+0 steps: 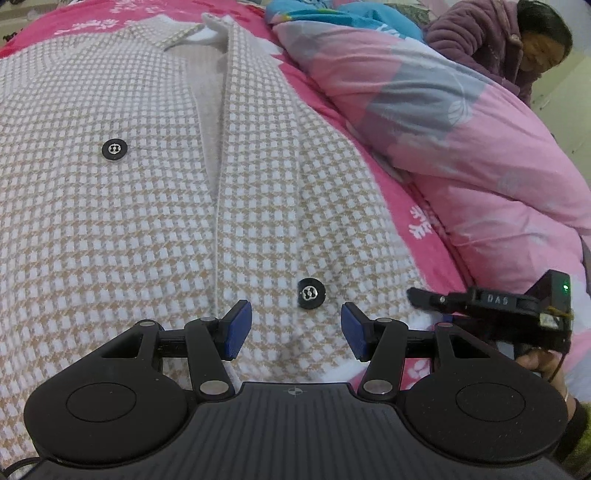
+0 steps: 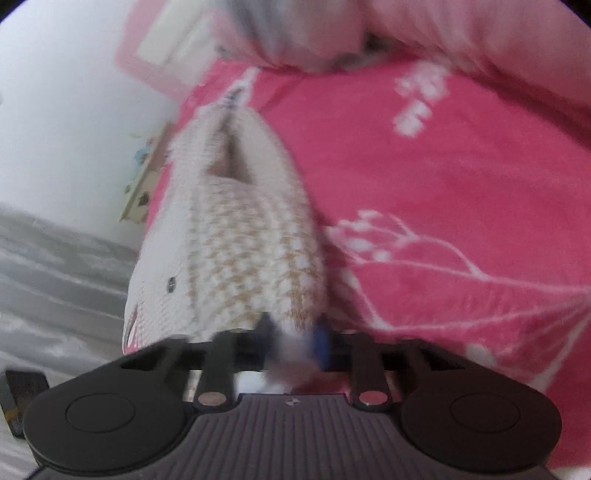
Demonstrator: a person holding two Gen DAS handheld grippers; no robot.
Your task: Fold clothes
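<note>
Checked jacket [image 1: 129, 221] spread flat on pink bed sheet [image 1: 406, 192], front up, placket parted, two black buttons [image 1: 312, 293] showing. Left claw [image 1: 295, 328] spread, hovering at the hem near the lower button, gripping nothing. Right claw [image 2: 295, 332] pressed onto the jacket's right hem corner [image 2: 291, 325], fabric pinched between blue pads; right wrist view blurred. Pink quilt [image 1: 461, 129] bunched beside jacket; a person at far edge. Step, judged: taking hold of the hem for the first fold. Next likely needs left claw closed on hem, then both lifted together toward the collar [image 1: 192, 35], cloth kept even
</note>
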